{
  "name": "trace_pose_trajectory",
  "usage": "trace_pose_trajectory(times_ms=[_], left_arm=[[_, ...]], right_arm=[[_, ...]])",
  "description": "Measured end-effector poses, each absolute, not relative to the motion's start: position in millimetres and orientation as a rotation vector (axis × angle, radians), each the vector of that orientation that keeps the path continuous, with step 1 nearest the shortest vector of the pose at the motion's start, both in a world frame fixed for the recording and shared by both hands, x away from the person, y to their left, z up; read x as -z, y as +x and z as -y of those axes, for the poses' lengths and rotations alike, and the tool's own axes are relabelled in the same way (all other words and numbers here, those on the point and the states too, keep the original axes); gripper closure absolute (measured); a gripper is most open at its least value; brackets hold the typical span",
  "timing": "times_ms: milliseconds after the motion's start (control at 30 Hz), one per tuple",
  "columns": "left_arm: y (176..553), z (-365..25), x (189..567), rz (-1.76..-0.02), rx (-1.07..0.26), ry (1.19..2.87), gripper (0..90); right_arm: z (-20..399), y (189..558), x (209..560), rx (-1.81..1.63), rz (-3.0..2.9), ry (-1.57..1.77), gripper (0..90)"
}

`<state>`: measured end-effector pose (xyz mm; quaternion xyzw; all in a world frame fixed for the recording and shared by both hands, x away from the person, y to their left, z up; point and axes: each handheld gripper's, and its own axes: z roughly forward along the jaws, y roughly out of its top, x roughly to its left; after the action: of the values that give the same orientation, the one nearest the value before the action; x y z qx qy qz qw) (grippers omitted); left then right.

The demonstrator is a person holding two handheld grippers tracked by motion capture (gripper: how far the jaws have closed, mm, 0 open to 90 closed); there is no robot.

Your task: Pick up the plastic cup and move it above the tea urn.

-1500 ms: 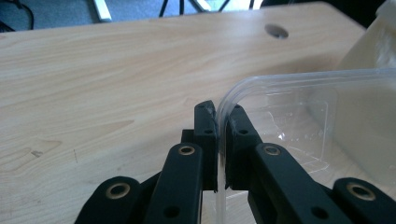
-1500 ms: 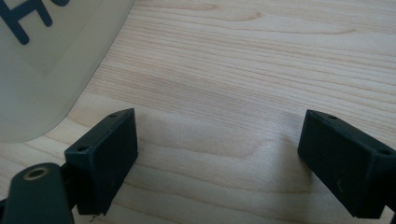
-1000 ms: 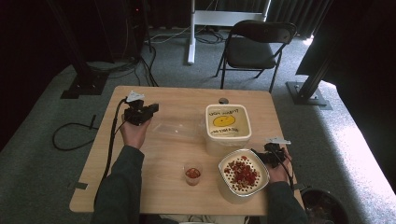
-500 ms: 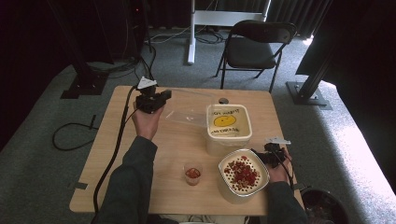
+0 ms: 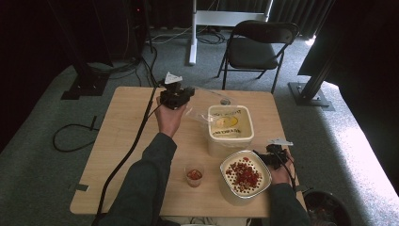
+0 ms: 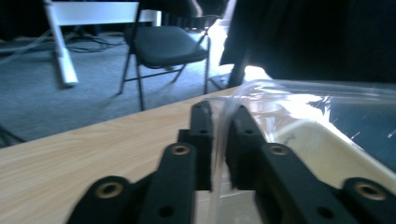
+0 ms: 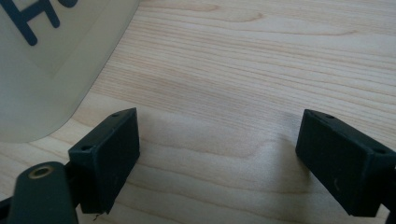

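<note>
L gripper (image 5: pixel 181 96): pinching clear lid (image 5: pixel 200 101), far-centre over table, left of tub (image 5: pixel 229 128) | R gripper (image 7: pixel 219 158): jaws wide, empty | tip: keep pinch firm, level lid, align over tub rim

The cream rectangular plastic tub (image 5: pixel 230 128) on the light wooden table (image 5: pixel 122 141) carries print on its lid: a yellow round emblem in the middle with a line of dark lettering above it and another below, all too small and blurred in the high view to be read. In the right gripper view, the cream wall of a plastic container (image 7: pixel 51 60) bears large dark letters cut off by the picture's edge; a capital "H" can be made out, followed by part of a rounded letter. No other text or numbers are legible.
</note>
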<state>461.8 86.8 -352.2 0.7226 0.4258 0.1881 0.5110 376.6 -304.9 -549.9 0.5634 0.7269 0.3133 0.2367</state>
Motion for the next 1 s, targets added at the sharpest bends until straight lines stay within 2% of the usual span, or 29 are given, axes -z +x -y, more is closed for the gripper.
trace_pose_trajectory(times_ms=[67, 100, 133, 233, 300, 633, 1000], left_arm=[[461.8, -81.4, 351.0, -1.008, -0.450, 1.746, 76.2], [461.0, -76.5, 348.5, -0.961, -0.442, 1.753, 71.2], [460.3, -73.1, 346.5, -0.935, -0.434, 1.766, 61.8], [454.9, -63.7, 340.0, -0.880, -0.465, 1.786, 45.9], [452.1, -60.3, 337.7, -0.859, -0.475, 1.794, 40.0], [446.0, -61.0, 335.3, -0.763, -0.421, 1.771, 28.1], [448.0, -62.5, 339.1, -0.773, -0.404, 1.794, 28.0]], right_arm=[[304.9, 376.6, 550.0, -0.860, -1.992, 1.544, 12.8], [304.9, 376.7, 550.0, -0.859, -1.992, 1.543, 12.8], [304.9, 376.7, 550.0, -0.859, -1.992, 1.543, 12.8], [304.9, 376.6, 550.0, -0.860, -1.992, 1.544, 12.9], [304.9, 376.6, 550.0, -0.859, -1.992, 1.543, 12.9], [304.9, 376.6, 550.0, -0.860, -1.992, 1.545, 12.9], [304.9, 376.6, 550.0, -0.859, -1.992, 1.544, 12.9]])
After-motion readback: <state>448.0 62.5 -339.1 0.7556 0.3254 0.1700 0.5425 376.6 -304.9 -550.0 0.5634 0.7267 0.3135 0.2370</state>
